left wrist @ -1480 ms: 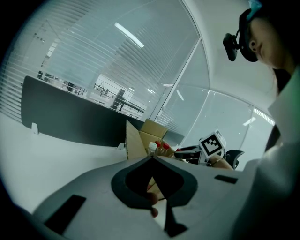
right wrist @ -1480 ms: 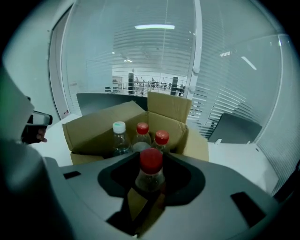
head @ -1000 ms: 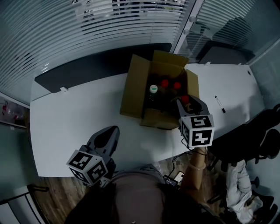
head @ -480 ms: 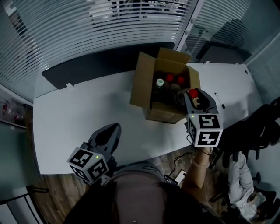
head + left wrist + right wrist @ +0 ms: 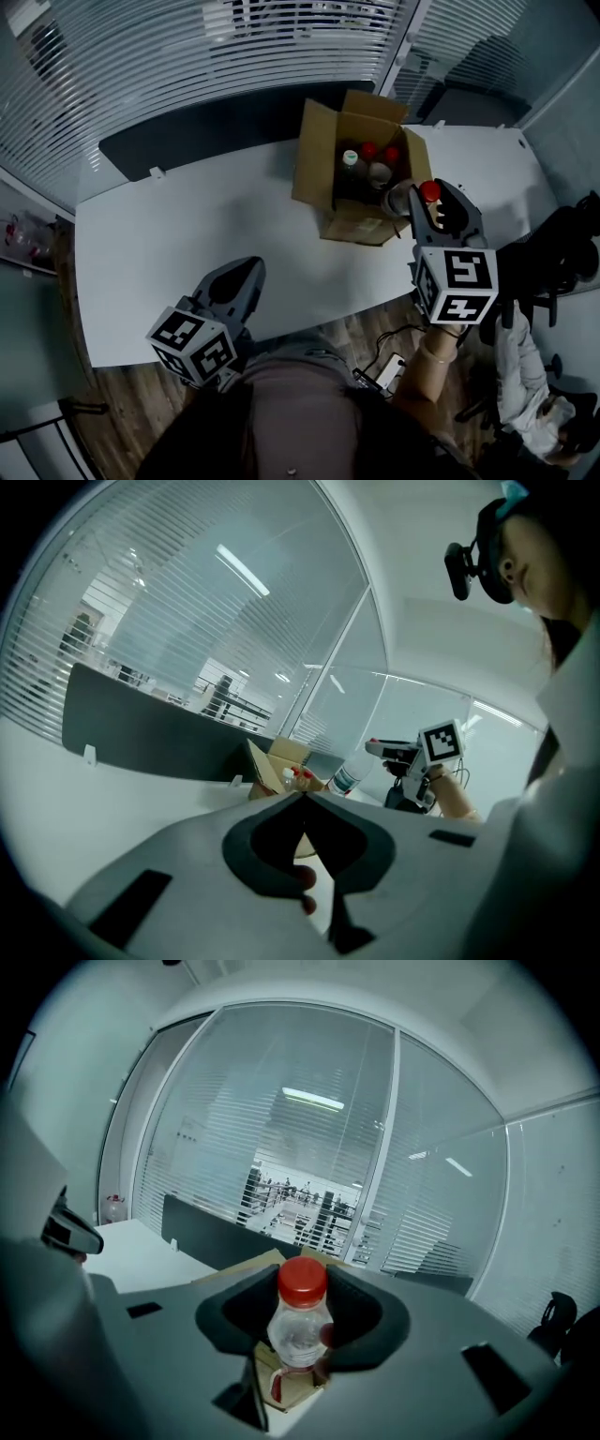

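White desk [image 5: 187,244], box [image 5: 314,171] of perhaps three bottles [image 5: 350,158], right claw [image 5: 300,1333] gripping red-capped bottle [image 5: 405,198], left claw [image 5: 302,803] closed.

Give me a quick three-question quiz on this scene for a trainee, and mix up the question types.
1. True or false: the left tongs grip a bottle.
2. The bottle held in the right tongs has which cap colour? A white, B red, C blue.
3. On what does the cardboard box stand?
Key: 1 false, they are shut on nothing; 2 B; 3 the white table.
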Motion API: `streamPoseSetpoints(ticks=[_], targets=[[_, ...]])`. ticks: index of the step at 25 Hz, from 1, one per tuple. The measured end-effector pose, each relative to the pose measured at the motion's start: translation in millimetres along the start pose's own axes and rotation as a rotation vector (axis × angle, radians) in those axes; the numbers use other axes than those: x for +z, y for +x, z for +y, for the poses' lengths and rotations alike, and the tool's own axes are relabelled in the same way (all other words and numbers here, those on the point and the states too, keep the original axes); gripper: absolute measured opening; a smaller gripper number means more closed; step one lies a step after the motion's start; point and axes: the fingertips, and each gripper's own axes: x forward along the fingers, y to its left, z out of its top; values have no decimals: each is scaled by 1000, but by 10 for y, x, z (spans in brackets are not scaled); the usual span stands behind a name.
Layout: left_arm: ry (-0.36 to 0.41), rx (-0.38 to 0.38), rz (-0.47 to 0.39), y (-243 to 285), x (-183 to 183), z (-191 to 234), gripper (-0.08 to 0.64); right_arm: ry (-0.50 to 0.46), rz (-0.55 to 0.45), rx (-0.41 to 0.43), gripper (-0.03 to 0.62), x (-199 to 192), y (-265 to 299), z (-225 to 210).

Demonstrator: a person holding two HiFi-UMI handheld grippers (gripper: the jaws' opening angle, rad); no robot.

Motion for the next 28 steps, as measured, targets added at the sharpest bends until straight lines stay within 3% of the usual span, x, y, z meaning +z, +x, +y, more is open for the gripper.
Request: streamPoseSetpoints(ticks=[17,28], targets=[[41,-74,24,-526,-117,76,9,30,-53,-70,172,80,-628,464],[59,-100,34,-662,-113,161,9,46,-12,-20,172,-70,-700,863]])
